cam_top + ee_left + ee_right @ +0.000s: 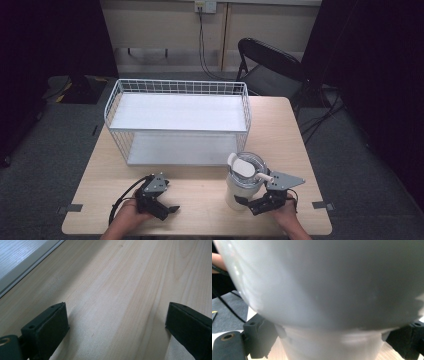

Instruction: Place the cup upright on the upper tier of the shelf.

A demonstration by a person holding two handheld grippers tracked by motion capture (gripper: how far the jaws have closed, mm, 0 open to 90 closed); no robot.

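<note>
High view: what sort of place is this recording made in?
Probably a staged recording room, not a home: a lone wooden table, dark curtains at both sides, grey carpet and a folding chair.

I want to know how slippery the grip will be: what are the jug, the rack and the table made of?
The jug looks like smooth white plastic with a soft sheen; its lid seems partly clear. The rack is thin white-coated wire mesh, likely metal, with flat white shelves. The table shows pale wood grain, matte; whether solid or laminate is unclear.
</note>
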